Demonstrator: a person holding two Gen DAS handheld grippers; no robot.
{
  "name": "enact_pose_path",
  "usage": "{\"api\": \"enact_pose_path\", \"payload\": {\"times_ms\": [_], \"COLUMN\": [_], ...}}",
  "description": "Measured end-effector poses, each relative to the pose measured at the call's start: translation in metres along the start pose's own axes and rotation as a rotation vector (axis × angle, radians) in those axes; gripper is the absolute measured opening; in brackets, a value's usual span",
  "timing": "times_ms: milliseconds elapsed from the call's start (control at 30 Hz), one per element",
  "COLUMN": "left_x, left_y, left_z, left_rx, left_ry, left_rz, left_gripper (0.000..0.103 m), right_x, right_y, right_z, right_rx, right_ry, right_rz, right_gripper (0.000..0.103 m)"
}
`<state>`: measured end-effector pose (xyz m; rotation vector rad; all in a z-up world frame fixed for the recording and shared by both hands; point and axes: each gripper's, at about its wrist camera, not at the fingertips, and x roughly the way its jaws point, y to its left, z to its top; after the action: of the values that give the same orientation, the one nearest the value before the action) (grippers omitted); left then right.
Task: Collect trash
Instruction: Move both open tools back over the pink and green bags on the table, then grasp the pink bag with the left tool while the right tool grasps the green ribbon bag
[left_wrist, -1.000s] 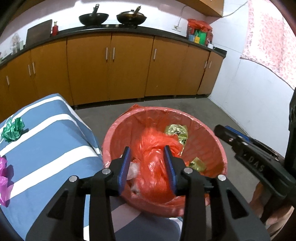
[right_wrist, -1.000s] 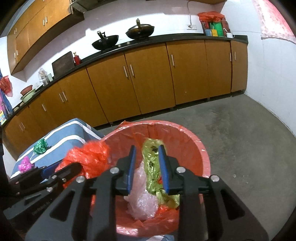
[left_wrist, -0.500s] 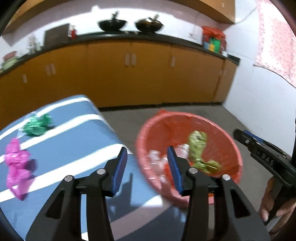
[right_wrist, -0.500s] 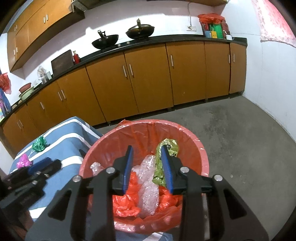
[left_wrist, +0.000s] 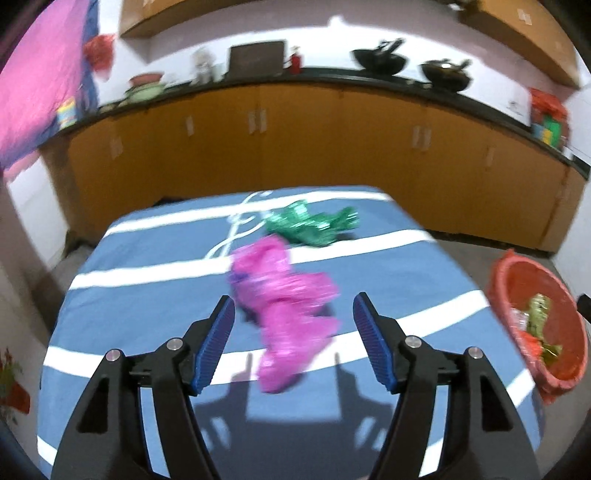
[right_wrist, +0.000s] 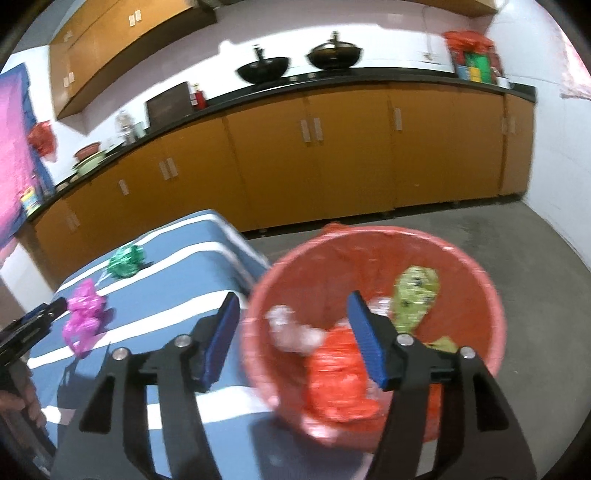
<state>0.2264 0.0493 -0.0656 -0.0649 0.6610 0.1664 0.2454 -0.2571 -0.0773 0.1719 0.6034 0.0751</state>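
Observation:
A crumpled pink wrapper (left_wrist: 284, 306) lies on the blue and white striped table (left_wrist: 147, 306), and a green wrapper (left_wrist: 314, 227) lies beyond it. My left gripper (left_wrist: 293, 343) is open and empty, just above and in front of the pink wrapper. My right gripper (right_wrist: 293, 334) is open and empty over the near left rim of the red lined trash basket (right_wrist: 476, 266). The basket holds red plastic (right_wrist: 338, 376), clear plastic and a yellow-green wrapper (right_wrist: 415, 295). The pink wrapper (right_wrist: 85, 314) and green wrapper (right_wrist: 125, 260) also show in the right wrist view.
The basket (left_wrist: 506, 266) stands on the concrete floor off the table's right edge. A white cord (left_wrist: 236, 229) lies by the green wrapper. Orange cabinets (right_wrist: 332, 162) with a black counter line the back wall. The left gripper's tip (right_wrist: 37, 321) shows at the right wrist view's left edge.
My left gripper let the red plastic fall into the basket, swung left over the table and opened wide by the pink wrapper. My right gripper dropped the yellow-green wrapper and opened wider, shifting left.

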Motion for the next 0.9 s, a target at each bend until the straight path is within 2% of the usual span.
{"api": "enact_pose_path", "payload": {"times_ms": [133, 367, 467, 500, 600, 733, 900], "left_x": [0.017, 0.043, 0.053, 0.056, 0.06, 0.054, 0.041], "left_y": [0.012, 0.011, 0.014, 0.015, 0.02, 0.035, 0.072], "left_z": [-0.001, -0.001, -0.003, -0.004, -0.008, -0.008, -0.002], "left_rx": [-0.051, -0.037, -0.035, -0.035, -0.039, -0.042, -0.058], "left_ry": [0.048, 0.108, 0.152, 0.166, 0.181, 0.154, 0.093], "left_rz": [-0.012, -0.042, -0.069, -0.078, -0.089, -0.082, -0.025], "left_gripper": [0.067, 0.066, 0.045, 0.033, 0.022, 0.017, 0.016], "right_x": [0.006, 0.016, 0.022, 0.024, 0.032, 0.042, 0.062], "right_y": [0.037, 0.082, 0.094, 0.097, 0.108, 0.126, 0.156], "right_z": [-0.001, -0.001, 0.0, 0.0, 0.0, -0.001, -0.001], "right_rx": [-0.045, -0.12, -0.131, -0.132, -0.141, -0.165, -0.2], "right_ry": [0.008, 0.018, 0.026, 0.029, 0.037, 0.048, 0.066], "right_rz": [0.041, 0.073, 0.078, 0.08, 0.089, 0.108, 0.153], "right_gripper": [0.063, 0.063, 0.063, 0.063, 0.063, 0.063, 0.063]}}
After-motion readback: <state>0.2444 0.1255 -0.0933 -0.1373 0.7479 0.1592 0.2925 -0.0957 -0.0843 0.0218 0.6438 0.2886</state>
